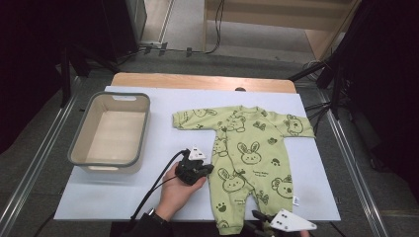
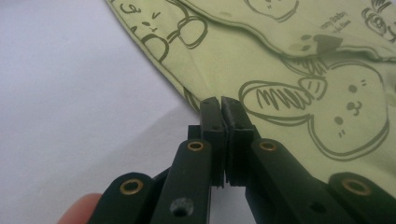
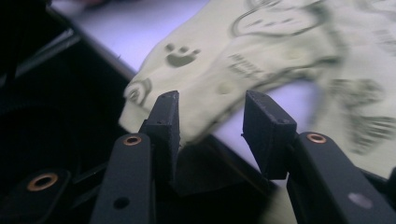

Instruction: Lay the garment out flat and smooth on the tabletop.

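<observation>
While the green baby romper (image 1: 247,158) lies spread flat on the white surface (image 1: 163,143), we hold the left gripper (image 1: 201,170) at its left side edge; in the left gripper view its jaws are pressed together right at the hem, and we cannot tell whether any cloth is caught. Our right gripper (image 3: 212,116) sits at the near edge by a romper leg, jaws spread, the blurred cuff apparently lying between them. Far left stands a grey basin (image 1: 79,143).

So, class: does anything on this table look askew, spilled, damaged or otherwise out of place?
Nothing stands out. The green baby romper lies flat, except that one leg cuff hangs over the table's near edge; the grey basket sits upright.
</observation>
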A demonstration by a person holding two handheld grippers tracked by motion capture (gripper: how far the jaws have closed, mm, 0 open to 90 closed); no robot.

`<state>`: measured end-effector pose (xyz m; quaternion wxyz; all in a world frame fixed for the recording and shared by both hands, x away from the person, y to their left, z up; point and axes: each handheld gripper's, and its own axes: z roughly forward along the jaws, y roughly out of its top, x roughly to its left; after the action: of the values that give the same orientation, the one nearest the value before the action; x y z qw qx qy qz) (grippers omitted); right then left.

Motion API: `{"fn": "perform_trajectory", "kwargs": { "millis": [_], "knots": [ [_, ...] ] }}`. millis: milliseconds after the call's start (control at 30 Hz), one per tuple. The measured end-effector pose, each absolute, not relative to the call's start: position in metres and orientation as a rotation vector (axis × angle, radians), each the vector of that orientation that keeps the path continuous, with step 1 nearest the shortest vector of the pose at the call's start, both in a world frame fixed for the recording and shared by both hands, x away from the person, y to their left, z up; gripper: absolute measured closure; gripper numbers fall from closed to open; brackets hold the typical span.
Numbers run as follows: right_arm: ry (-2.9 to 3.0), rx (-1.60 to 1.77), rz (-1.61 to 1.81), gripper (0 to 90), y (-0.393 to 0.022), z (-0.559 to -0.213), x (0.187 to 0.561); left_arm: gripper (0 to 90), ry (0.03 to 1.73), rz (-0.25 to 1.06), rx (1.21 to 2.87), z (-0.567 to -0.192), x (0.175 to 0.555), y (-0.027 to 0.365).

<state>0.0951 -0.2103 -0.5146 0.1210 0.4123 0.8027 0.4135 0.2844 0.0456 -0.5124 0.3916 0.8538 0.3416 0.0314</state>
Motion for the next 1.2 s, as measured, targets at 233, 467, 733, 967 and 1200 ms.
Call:
{"fn": "perform_trajectory", "kwargs": {
  "millis": [233, 467, 733, 967, 1200],
  "knots": [
    [2.329, 1.264, 1.153, 54.0, -0.196, -0.526, 0.102, 88.3, 0.853, 0.108, 2.169, -0.513, 0.282, 0.045],
    [2.326, 1.285, 1.174, 80.6, -0.196, -0.528, 0.102, 88.3, 0.857, 0.106, 2.171, -0.513, 0.282, 0.045],
    [2.324, 1.291, 1.278, 82.6, -0.197, -0.522, 0.094, 88.3, 0.857, 0.091, 2.179, -0.512, 0.282, 0.047],
    [2.293, 1.292, 1.264, 55.5, -0.205, -0.522, 0.095, 88.3, 0.856, 0.083, 2.166, -0.513, 0.282, 0.048],
    [2.216, 1.287, 1.275, 34.3, -0.220, -0.511, 0.099, 88.2, 0.864, 0.077, 2.161, -0.514, 0.282, 0.049]
  ]
}}
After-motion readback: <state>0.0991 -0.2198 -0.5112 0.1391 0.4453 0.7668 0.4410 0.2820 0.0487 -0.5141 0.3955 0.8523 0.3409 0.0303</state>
